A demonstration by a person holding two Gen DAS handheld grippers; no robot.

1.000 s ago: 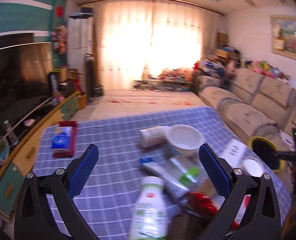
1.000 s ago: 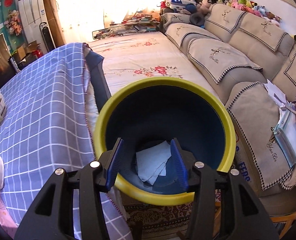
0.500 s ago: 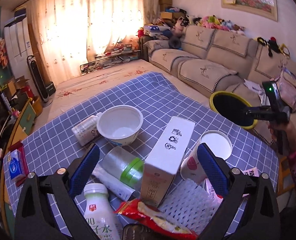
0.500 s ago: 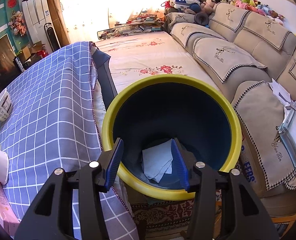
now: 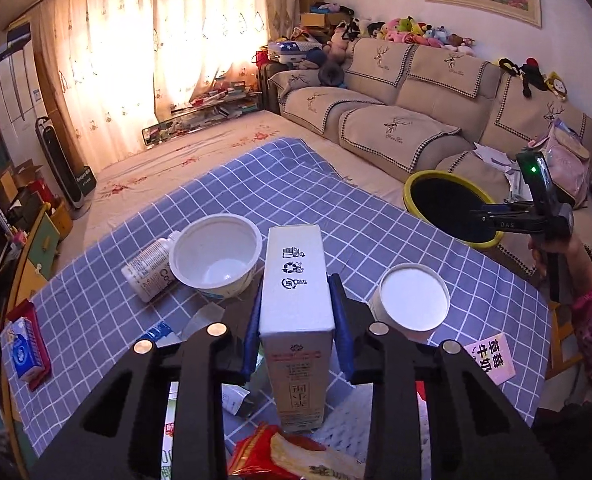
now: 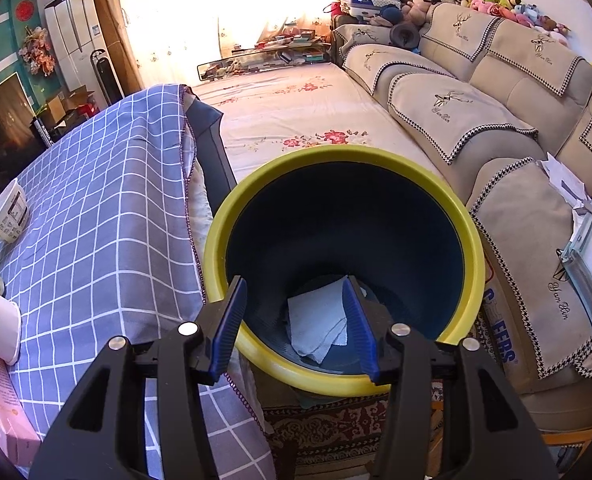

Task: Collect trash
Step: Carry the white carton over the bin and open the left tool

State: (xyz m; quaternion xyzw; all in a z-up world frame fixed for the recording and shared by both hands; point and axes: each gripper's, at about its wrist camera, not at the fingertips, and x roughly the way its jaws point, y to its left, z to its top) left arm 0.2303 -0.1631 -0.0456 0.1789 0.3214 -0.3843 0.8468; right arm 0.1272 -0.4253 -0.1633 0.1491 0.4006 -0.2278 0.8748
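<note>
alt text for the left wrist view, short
The left gripper is closed on a white carton standing on a blue checked tablecloth among a white bowl, paper cup and wrappers. A yellow-rimmed bin sits at the table's right, before a sofa.

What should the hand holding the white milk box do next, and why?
Probably lift the white carton straight up. The left tool is shut on its sides, but its bottom is among the wrappers on the checked cloth. The yellow-rimmed bin sits off the table's edge, so it must clear the paper cup first.
</note>
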